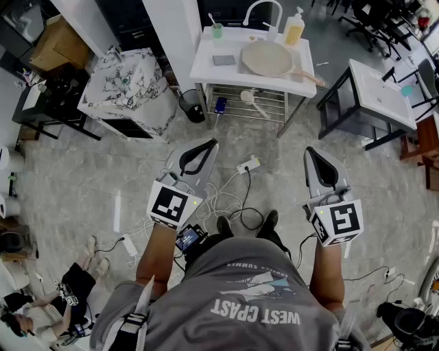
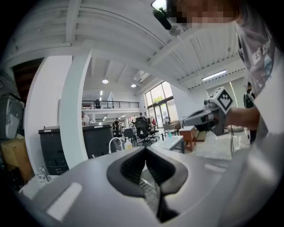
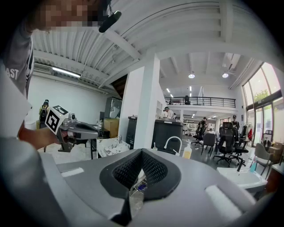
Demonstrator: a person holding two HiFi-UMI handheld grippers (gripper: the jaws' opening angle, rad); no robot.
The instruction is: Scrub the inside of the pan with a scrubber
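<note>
A round beige pan (image 1: 266, 58) with a wooden handle lies on the white sink table (image 1: 206, 67), well ahead of me. To the pan's left on that top is a grey square scrubber (image 1: 223, 60). Both grippers hang over the floor, well short of the table, and hold nothing. My left gripper (image 1: 211, 142) is shut, its jaws meeting at the tip (image 2: 145, 150). The right gripper (image 1: 311, 149) is shut too, with its jaws together (image 3: 142, 150). Each gripper view shows the other gripper off to the side. The pan is hidden in both gripper views.
A soap bottle (image 1: 293, 29), a green cup (image 1: 217, 30) and a faucet (image 1: 264, 7) stand at the table's back. A marble-patterned table (image 1: 127, 86) is at the left, a white desk (image 1: 381, 92) at the right. Cables (image 1: 226, 199) and a power strip (image 1: 248, 164) lie on the floor.
</note>
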